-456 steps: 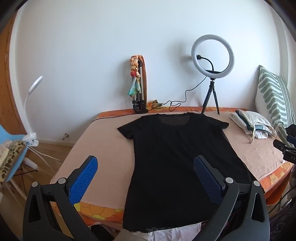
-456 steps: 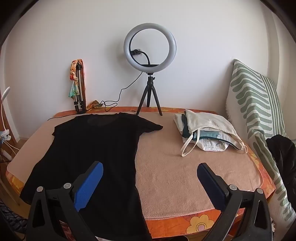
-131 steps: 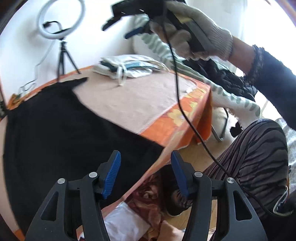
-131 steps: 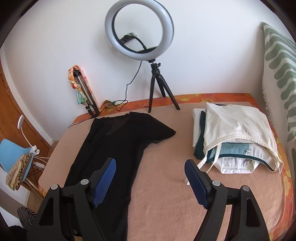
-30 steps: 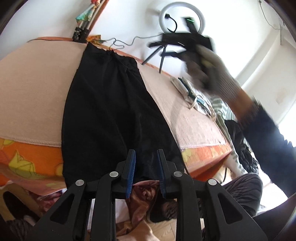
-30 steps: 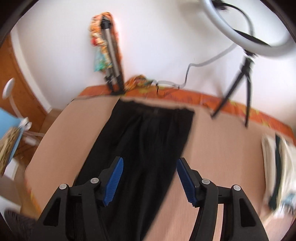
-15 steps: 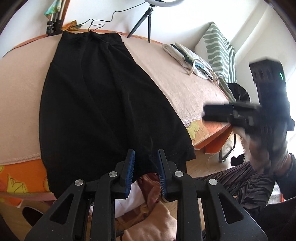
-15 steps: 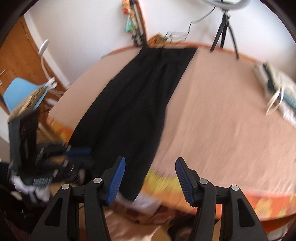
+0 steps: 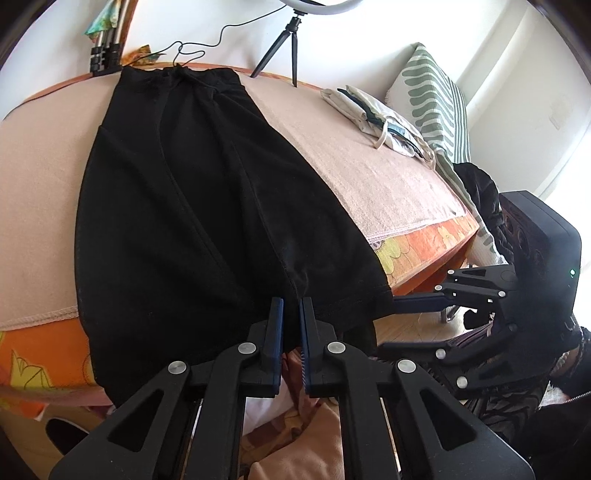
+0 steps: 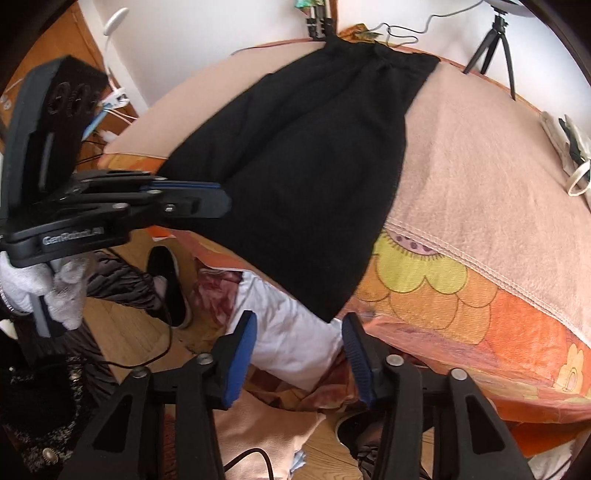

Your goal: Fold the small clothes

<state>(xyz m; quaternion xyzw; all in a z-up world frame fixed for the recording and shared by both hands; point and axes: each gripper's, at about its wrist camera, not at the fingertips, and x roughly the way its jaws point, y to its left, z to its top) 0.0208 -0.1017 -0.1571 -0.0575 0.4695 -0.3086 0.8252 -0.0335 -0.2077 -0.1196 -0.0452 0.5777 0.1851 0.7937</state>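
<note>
Seemingly, left tongs (image 9: 291, 308) pinch the black shirt (image 9: 207, 192) hem; right tongs (image 10: 299, 328) gape.

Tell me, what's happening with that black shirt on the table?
A person is folding the black T-shirt, which lies on the pink towel-covered table with both sides already folded in. The left gripper is pinched shut on the shirt's bottom hem, which hangs over the table's near edge. The right gripper is open, right at the hem's other corner, not gripping it yet.

Ring light (image 9: 317, 7) cut off by top edge — tripod (legs only) shows.
</note>
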